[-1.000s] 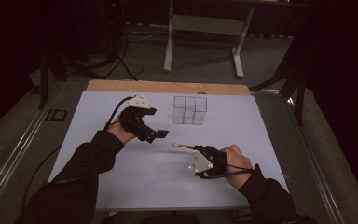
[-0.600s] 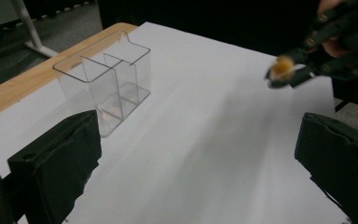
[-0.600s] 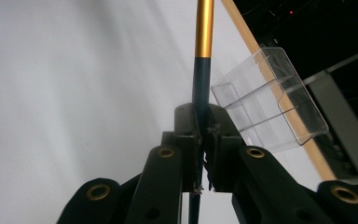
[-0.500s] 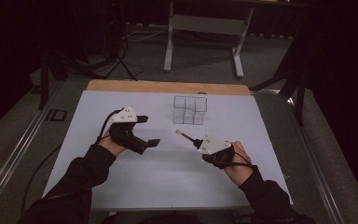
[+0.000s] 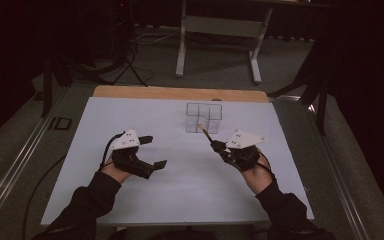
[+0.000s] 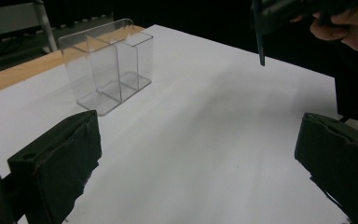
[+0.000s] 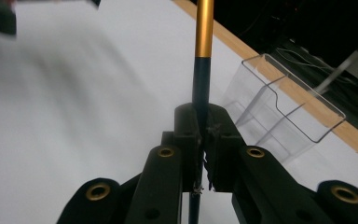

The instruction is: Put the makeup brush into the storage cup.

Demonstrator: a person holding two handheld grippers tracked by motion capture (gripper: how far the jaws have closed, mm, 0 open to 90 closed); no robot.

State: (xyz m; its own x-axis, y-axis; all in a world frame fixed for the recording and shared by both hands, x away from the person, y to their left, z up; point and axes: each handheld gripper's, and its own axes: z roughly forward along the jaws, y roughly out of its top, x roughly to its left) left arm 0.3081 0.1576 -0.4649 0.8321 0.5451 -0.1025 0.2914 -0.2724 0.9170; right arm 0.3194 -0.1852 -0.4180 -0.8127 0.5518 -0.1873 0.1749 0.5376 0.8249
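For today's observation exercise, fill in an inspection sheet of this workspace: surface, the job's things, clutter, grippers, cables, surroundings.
Surface: white sheet on a wooden table top, whose far edge shows bare.
Job's things: slim brush with black handle and gold ferrule, tip aimed toward the clear compartmented organizer, which stands upright near the far edge, with nothing seen inside.
Clutter: nothing seen.
Grippers: right gripper shut on the brush handle; left gripper open, nothing between its jaws, above the bare sheet.
Cables: one black cable loops from the left gripper; more lie on the floor beyond the table.
Surroundings: dark room, grey floor, pale metal stand behind the table.
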